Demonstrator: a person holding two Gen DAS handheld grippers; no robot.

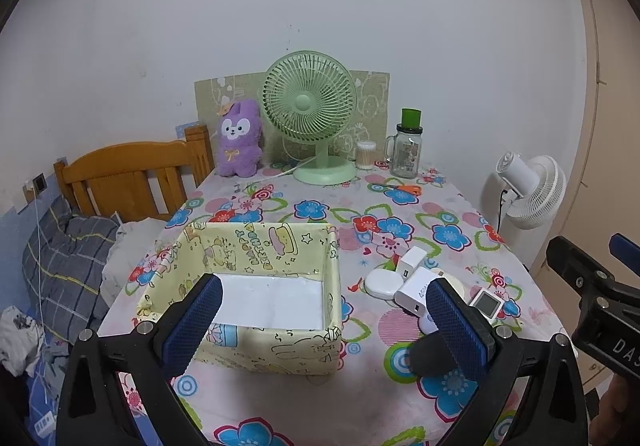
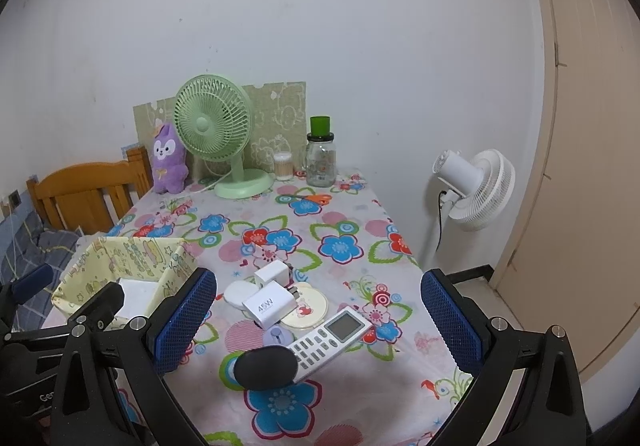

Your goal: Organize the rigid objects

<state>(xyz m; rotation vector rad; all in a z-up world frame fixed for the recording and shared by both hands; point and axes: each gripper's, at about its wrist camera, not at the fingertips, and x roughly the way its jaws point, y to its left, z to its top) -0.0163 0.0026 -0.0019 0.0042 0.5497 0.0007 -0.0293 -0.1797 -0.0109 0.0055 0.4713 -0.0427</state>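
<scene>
A yellow cartoon-print box (image 1: 304, 342) with a white bottom stands open on the floral table; it also shows at the left of the right wrist view (image 2: 132, 250). To its right lies a cluster: a white remote (image 2: 332, 338), a 45W white charger (image 2: 268, 306), a smaller white charger (image 2: 272, 273), a white oval case (image 2: 236, 292), a round cream compact (image 2: 308, 310), a lilac disc (image 2: 276, 336) and a black oval object (image 2: 266, 366). My left gripper (image 1: 326, 326) is open over the box's near right corner. My right gripper (image 2: 320, 318) is open above the cluster.
At the table's far end stand a green desk fan (image 1: 310, 114), a purple plush (image 1: 240, 140), a cotton-swab tub (image 1: 366, 154), a glass jar with a green lid (image 1: 408, 150) and orange scissors (image 1: 404, 189). A wooden bed headboard (image 1: 132, 174) is left; a white floor fan (image 2: 476, 186) right.
</scene>
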